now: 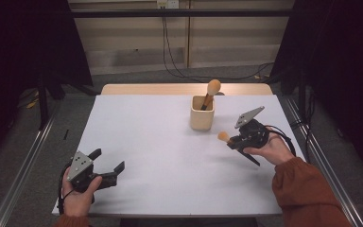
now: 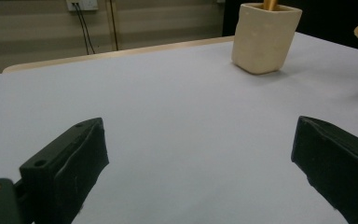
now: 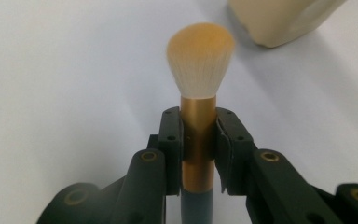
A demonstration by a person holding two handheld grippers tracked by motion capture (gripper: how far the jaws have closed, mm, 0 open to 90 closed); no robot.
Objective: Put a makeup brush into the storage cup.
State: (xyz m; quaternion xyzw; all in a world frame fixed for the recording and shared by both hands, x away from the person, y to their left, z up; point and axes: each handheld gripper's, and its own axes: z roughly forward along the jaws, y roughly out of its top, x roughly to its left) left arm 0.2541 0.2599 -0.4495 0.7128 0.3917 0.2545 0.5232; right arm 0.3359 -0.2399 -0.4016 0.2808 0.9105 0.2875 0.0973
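My right gripper is shut on a makeup brush, pads pressing its gold ferrule; the tan bristle head points left, the dark handle trails toward the hand. It hovers above the white table, right of centre, just in front of the cream square cup. A second brush stands upright in that cup, bristles up. My left gripper rests at the near left corner, open, with nothing between its jaws; its own view looks across the table to the cup.
The white tabletop is bare between the two grippers. A wooden strip edges its far side. Cables hang down the back wall. Metal rails run along the floor on both sides of the table.
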